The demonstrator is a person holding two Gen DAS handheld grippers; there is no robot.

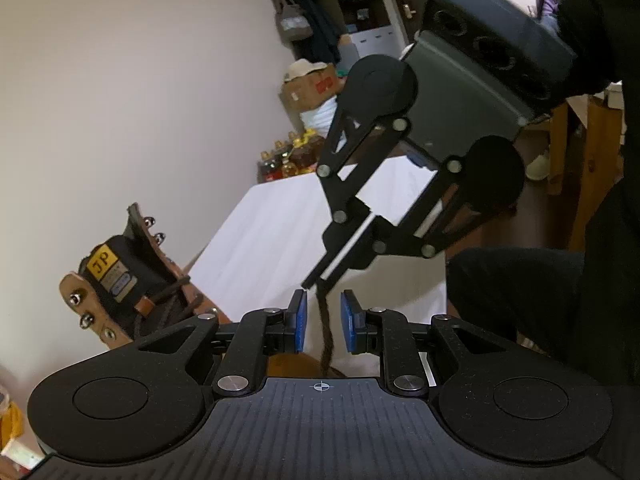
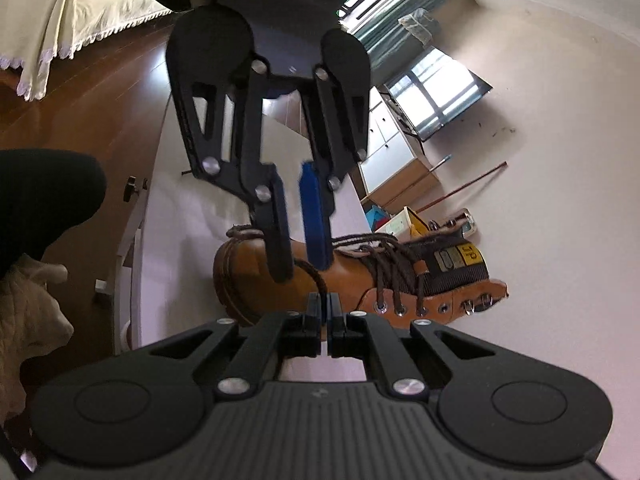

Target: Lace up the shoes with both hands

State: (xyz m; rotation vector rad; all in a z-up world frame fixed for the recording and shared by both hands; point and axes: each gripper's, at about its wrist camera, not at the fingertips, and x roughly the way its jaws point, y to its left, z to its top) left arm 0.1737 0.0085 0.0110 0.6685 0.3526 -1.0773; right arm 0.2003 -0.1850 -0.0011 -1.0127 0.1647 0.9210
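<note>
Left gripper (image 1: 323, 322) is parted, lace (image 1: 325, 332) hanging loose between the pads. Tan boot (image 2: 320, 280) lies on its side near the white table's edge (image 1: 224, 236). Right gripper (image 2: 323, 307) pinches that lace tight; boot's sole is hidden.

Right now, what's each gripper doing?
Left gripper: open, brown lace between its pads, not pinched.
Right gripper: shut on the lace.

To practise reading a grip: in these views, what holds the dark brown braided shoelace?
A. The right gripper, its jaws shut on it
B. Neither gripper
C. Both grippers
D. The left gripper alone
A: the right gripper is shut on the dark brown braided shoelace, which hangs untouched between the left gripper's parted blue pads.
</note>
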